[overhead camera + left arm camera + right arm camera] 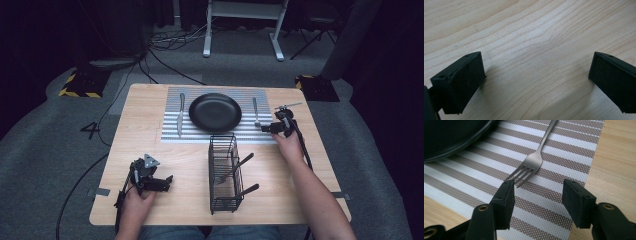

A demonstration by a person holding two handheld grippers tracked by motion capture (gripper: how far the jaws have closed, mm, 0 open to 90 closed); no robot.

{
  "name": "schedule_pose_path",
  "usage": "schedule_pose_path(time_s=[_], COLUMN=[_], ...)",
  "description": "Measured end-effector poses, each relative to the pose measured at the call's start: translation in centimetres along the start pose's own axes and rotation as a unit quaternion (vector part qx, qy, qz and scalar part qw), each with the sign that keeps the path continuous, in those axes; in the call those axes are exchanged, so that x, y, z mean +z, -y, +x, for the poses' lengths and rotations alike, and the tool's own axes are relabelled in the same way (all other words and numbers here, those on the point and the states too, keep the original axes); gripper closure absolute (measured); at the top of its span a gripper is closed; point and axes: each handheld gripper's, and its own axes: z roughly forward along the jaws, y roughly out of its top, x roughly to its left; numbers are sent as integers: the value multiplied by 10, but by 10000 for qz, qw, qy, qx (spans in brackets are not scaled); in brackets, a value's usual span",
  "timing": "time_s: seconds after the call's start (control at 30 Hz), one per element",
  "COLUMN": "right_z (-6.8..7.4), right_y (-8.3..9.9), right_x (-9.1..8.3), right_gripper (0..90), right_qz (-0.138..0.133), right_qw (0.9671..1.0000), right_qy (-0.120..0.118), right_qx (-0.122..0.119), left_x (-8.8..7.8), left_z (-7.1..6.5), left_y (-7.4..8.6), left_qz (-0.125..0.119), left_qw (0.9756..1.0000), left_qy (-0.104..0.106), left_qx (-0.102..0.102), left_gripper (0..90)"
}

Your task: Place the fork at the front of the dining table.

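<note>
Both grippers stood with jaws apart and nothing between them. Over at the left, the left gripper [161,184] rested low on bare wood near the front edge of the table [145,105], its jaws spread wide. Moving rightward, one knife [180,114] lay on the striped placemat [172,134], then one black plate [215,112] at the mat's middle, then one fork [255,111] just beside the plate. In front of the mat stood one black wire caddy [223,172], with what looked like two pieces of cutlery leaning out of it; which pieces I could not tell.

Farthest right, the right gripper [270,128] hovered at the near end of the fork [531,165], its tines just ahead of one jaw, touching neither so far as I could see. It read to me as a place setting being laid, the fork just set down or about to be picked up. A lift would need the jaws lowered to straddle the fork.
</note>
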Motion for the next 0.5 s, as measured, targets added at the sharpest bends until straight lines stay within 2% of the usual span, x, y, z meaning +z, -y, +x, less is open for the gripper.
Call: schedule_pose_path(time_s=[0.1,0.23,0.33,0.5], right_z=[4,16,21,28], right_y=[0,2,8,20], right_x=[-15,-42,-60,-90], right_gripper=[431,422,418,407], right_qz=[-172,-396,-516,-713], right_qw=[9998,9954,9932,9906], right_qy=[-52,-27,-96,-246], right_qx=[-131,-868,-1040,-1145], left_x=[0,0,0,0], left_z=[0,0,0,0], left_y=[0,0,0,0], left_qz=[4,3,1,0], left_qw=[10000,10000,10000,10000], left_qy=[-2,-2,3,0], left_qx=[-5,1,2,1], left_gripper=[5,5,5,5])
